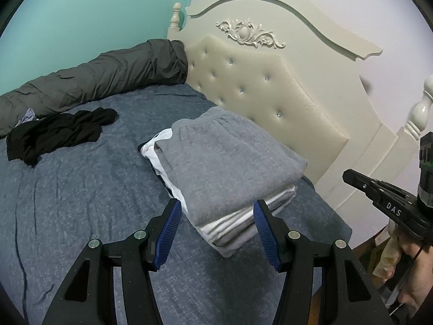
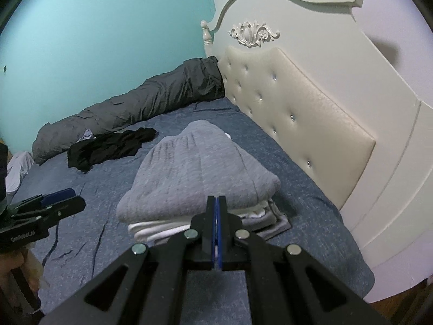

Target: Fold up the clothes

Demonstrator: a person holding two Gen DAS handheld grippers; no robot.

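Bedroom, two wrist views over a bed with a mottled blue cover.

Item 1: stack of folded clothes, grey knit piece on top, white and grey layers beneath; lies on the bed near the cream tufted headboard. A dark edge shows under the stack's left side; what it belongs to cannot be made out.

Item 2: black garment, unfolded and crumpled, on the bed well apart from the stack, near the long grey rolled bedding that lies along the teal wall.

Item 3: pale lilac-white cloth, mostly cut off at the left edge of the right wrist view; a scrap of similar cloth peeps out beside the grey roll. Kind of garment not discernible.

Item 4: left hand-held gripper, jaws parted midway with blue ribbed pads, nothing between them; hangs above the near corner of the stack, not touching it.

Item 5: right hand-held gripper, jaws pressed fully together, nothing gripped; above the near edge of the stack.

Writing: white letters "DAS" on the side of the right hand-held gripper as seen from the left wrist view. A white label on the left hand-held gripper's side in the right wrist view is too blurred to read.

Part of a hand holding the right grip shows at the frame's lower right, largely cut off
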